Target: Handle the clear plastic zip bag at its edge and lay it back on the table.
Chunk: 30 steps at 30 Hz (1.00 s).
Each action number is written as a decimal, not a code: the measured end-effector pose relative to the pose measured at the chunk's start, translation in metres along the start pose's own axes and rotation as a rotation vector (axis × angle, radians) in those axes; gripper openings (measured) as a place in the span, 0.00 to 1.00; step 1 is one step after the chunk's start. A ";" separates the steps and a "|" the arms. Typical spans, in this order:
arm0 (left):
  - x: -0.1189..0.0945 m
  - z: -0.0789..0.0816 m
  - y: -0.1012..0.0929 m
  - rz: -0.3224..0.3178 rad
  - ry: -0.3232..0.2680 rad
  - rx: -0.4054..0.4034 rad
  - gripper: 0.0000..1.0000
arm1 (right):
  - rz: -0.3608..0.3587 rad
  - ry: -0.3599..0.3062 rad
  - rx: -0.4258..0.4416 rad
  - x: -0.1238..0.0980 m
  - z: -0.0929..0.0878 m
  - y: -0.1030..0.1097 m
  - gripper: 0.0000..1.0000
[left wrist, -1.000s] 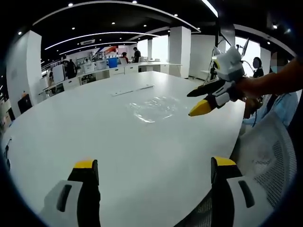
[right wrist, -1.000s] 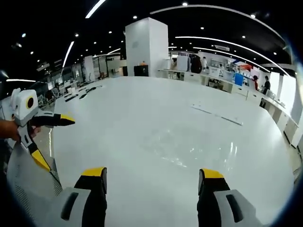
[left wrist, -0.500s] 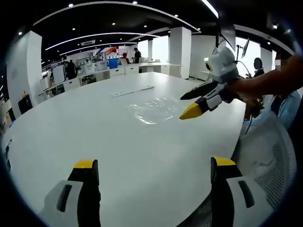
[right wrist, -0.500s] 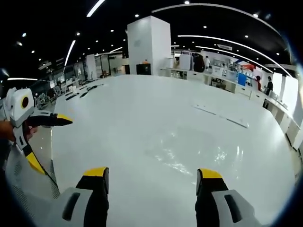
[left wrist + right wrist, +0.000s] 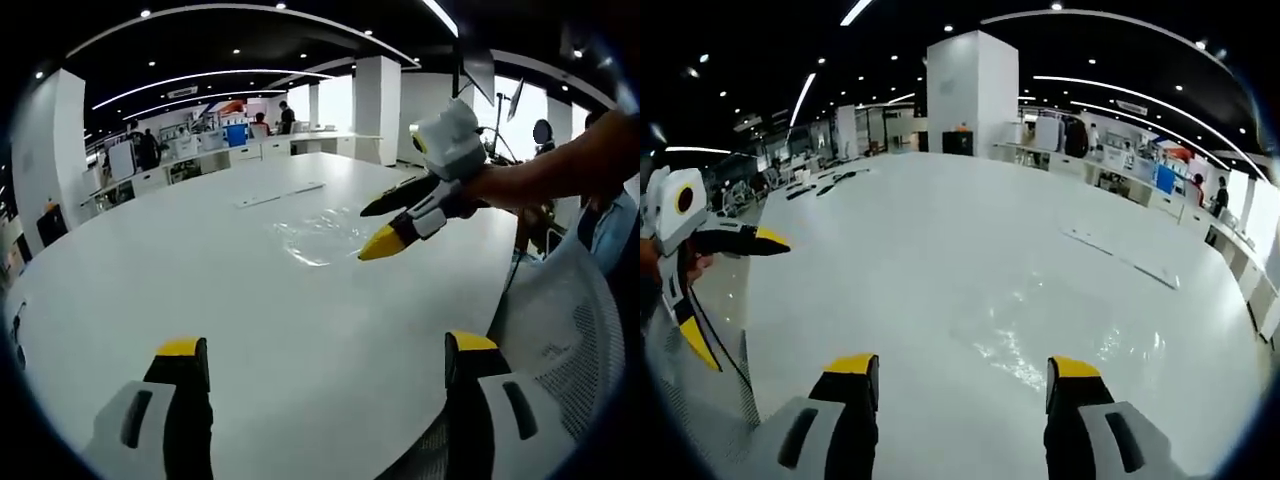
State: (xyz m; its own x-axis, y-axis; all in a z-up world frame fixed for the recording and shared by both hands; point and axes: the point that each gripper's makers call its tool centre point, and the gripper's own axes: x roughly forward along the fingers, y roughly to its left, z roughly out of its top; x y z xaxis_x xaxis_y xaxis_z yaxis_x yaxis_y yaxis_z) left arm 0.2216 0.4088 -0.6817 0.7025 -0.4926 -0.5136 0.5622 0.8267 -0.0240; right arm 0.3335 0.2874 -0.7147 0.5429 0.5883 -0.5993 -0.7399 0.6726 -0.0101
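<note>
Jaws are spread wide on both tools, and nothing is held between them. The right gripper [image 5: 372, 228] is seen in the left gripper view hanging just above the near edge of the clear plastic zip bag [image 5: 322, 233], which lies flat on the white surface [image 5: 200, 270], roughly in the middle of it. In the right gripper view the bag [image 5: 1060, 335] shows as a faint glossy patch just ahead of the parted jaws, and the left gripper [image 5: 725, 290] is seen off to the side, near the rim of the surface, well apart from the bag.

The step in hand is judged to be the approach for an edge grasp. It would best be done by lowering one jaw tip flat against the surface and sliding it under the bag's rim, since thin film is likely to slip or crumple if pinched from above. A light, slow closure is advised.

One bag is counted, two grippers, and one long flat strip [image 5: 281, 192] lying beyond the bag.
</note>
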 end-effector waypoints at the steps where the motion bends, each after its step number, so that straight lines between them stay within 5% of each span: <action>1: 0.000 0.000 -0.001 -0.001 0.001 0.000 0.97 | 0.005 0.002 -0.003 0.003 0.000 0.002 0.65; 30: 0.000 -0.013 -0.005 -0.032 0.033 0.005 0.96 | 0.043 0.029 0.017 0.046 0.006 0.011 0.44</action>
State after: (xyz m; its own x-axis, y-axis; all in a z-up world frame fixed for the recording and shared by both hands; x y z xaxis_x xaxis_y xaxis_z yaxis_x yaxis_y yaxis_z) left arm 0.2128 0.4080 -0.6922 0.6693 -0.5095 -0.5407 0.5864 0.8092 -0.0365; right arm 0.3527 0.3238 -0.7375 0.4987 0.6036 -0.6221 -0.7553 0.6548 0.0298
